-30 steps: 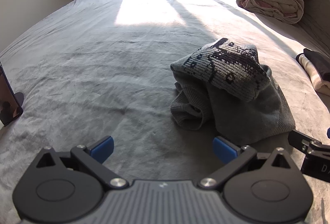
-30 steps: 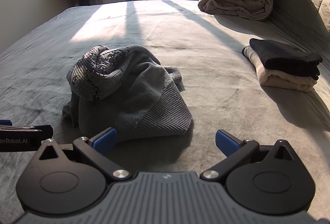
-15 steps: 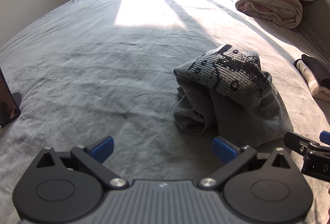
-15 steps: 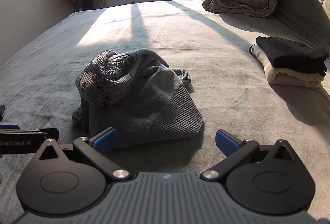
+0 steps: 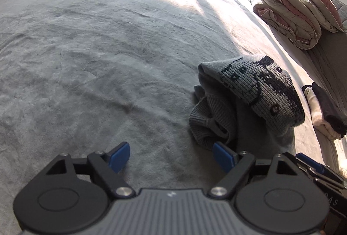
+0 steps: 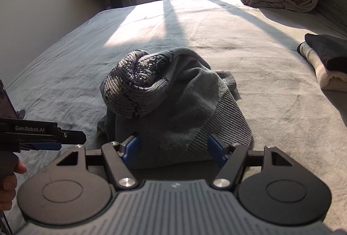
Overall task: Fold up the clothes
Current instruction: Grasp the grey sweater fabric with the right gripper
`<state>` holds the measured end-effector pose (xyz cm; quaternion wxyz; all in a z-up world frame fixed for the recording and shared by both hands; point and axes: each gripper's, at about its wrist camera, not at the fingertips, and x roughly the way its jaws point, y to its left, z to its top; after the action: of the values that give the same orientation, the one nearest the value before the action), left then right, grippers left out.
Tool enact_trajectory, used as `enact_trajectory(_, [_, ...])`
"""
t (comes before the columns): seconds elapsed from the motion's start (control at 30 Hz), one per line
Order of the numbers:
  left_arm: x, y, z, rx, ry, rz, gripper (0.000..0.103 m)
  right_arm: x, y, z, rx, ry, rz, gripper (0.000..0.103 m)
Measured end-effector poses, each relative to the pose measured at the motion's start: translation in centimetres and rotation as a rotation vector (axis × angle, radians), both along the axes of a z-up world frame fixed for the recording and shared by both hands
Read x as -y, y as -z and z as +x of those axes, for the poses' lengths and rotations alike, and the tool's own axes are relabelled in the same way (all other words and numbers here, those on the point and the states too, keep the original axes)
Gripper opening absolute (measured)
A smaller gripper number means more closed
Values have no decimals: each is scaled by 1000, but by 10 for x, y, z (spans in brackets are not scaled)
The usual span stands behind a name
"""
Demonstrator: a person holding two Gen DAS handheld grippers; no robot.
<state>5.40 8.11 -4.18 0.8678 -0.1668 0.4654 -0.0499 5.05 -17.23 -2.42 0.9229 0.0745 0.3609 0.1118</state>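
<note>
Directly ahead: crumpled sweater (image 6: 173, 102), hem between right hand-held gripper (image 6: 173, 150) pads, untouched.

Black left gripper (image 5: 171, 157), right gripper (image 6: 173, 148): blue pads, silver screws.

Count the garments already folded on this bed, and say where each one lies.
2, stacked at the bed's right edge: a black garment on top of a cream garment. The grey sweater is still crumpled. The stack runs out of frame, so more may be hidden.
</note>
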Motion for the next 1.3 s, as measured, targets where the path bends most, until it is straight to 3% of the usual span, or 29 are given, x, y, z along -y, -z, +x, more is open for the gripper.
enact_trajectory(0.13, [-7,2,0,7,5,-62,84,-16,8,-1,24,-129,-7,70])
enact_trajectory(0.27, [-7,1,-2,17,9,-80,84,-39,16,-7,66,-206,-135,70])
enact_trajectory(0.3, [-7,1,-3,16,11,-84,84,-43,19,-9,86,-208,-187,66])
enact_trajectory(0.37, [-7,2,-4,12,15,-94,84,-43,26,-10,103,-202,-242,48])
enact_trajectory(0.43, [-6,2,-5,10,17,-100,84,-35,26,-10,103,-189,-208,20])
enact_trajectory(0.47, [-6,2,-6,11,17,-100,85,-31,24,-10,99,-177,-185,18])
enact_trajectory(0.67, [-10,-4,-11,30,7,-110,85,-15,-2,-19,71,-153,-23,16])
enact_trajectory(0.97, [-26,-8,-19,48,2,-139,88,12,-41,-54,-29,-237,237,15])
enact_trajectory(1.17, [-33,-5,-24,38,4,-181,90,7,-39,-78,-159,-346,305,12])
enact_trajectory(1.3, [-28,0,-21,12,25,-231,91,-7,-29,-85,-214,-394,248,12])
